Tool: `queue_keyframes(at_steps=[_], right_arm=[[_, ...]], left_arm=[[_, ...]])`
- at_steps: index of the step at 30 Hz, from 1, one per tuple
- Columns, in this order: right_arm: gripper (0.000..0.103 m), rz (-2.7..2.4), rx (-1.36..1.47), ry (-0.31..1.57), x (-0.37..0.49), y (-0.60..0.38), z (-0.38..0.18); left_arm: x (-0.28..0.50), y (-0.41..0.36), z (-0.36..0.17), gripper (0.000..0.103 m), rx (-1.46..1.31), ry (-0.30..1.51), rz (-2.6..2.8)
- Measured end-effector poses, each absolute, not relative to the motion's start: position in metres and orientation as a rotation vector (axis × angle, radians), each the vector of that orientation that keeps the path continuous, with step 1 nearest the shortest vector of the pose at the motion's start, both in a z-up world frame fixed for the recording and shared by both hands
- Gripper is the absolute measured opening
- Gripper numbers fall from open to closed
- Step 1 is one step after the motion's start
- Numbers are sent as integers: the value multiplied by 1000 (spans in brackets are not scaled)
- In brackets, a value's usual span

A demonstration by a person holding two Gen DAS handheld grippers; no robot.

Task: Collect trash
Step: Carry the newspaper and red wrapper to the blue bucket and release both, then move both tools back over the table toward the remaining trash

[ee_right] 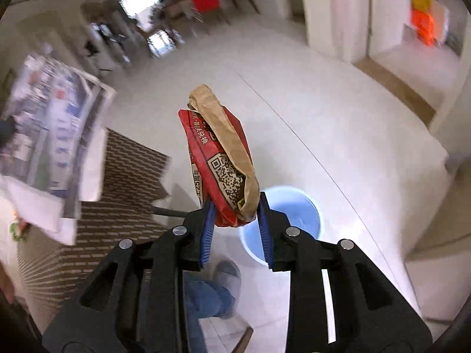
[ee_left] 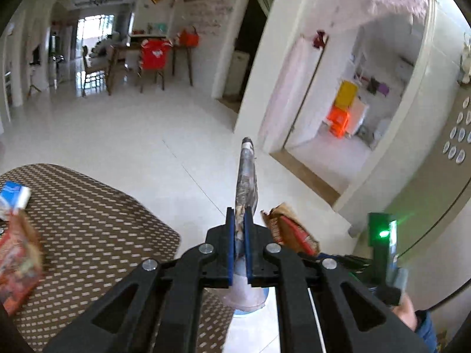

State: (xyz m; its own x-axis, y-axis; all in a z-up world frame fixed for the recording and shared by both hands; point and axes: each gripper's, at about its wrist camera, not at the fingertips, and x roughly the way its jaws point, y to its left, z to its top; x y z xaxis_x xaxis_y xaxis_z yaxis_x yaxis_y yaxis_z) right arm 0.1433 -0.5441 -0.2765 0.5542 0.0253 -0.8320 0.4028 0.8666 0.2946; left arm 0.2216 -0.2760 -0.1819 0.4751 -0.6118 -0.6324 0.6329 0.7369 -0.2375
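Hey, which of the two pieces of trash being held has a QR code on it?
The red and brown paper wrapper in the right gripper, above the blue bucket. The left gripper pinches a flat greyish printed wrapper seen edge-on, with no code visible.

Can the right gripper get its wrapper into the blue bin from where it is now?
Probably yes. The right gripper holds the red and brown wrapper in its jaws, the blue bin sits open on the floor below, and nothing shows between them.

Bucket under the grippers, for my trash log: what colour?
Light blue bucket, clearest in the right wrist view.
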Motion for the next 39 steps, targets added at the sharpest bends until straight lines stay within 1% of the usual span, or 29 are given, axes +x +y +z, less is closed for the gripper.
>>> queue_keyframes(at_steps=[1,2,4,6,8,11,14,19,20,21,22,23,24,28,30,32,33,39], right_arm=[[30,-241,514,986,147,-551,-292],[45,-244,537,1003,149,-558,-304],[69,-270,583,1043,156,-573,-327],[71,-304,647,1051,149,-587,-338],[79,-343,684,1019,139,-590,-337],[83,-390,700,959,118,-597,-321],[86,-407,711,886,104,-601,-301],[88,-384,706,779,91,-602,-256],[88,-383,700,770,91,-599,-250],[89,-384,690,760,89,-596,-243],[89,-385,685,755,89,-596,-239],[90,-384,682,749,89,-595,-236],[90,-381,681,746,89,-595,-236],[90,-371,669,740,91,-583,-228],[92,-370,663,734,88,-578,-225],[97,-381,653,721,88,-570,-221],[97,-384,651,717,91,-569,-218],[97,-413,582,644,95,-551,-182]], left_arm=[[224,-286,-188,5,39,777,-764],[230,-297,-198,6,54,798,-767],[237,-315,-215,6,81,837,-762],[245,-337,-238,6,105,891,-757],[250,-353,-255,6,122,932,-756],[256,-379,-284,6,154,989,-764],[259,-389,-309,6,179,1043,-774],[269,-406,-347,9,204,1107,-778],[272,-410,-355,16,214,1125,-772],[273,-413,-359,26,227,1139,-766],[273,-414,-361,61,235,1144,-755],[273,-412,-358,86,229,1127,-741],[272,-411,-352,87,217,1102,-741],[267,-402,-337,87,221,1074,-759],[265,-394,-325,87,209,1055,-749],[261,-384,-311,88,191,1036,-733],[258,-376,-302,90,179,1019,-727],[238,-342,-245,94,157,915,-698]])
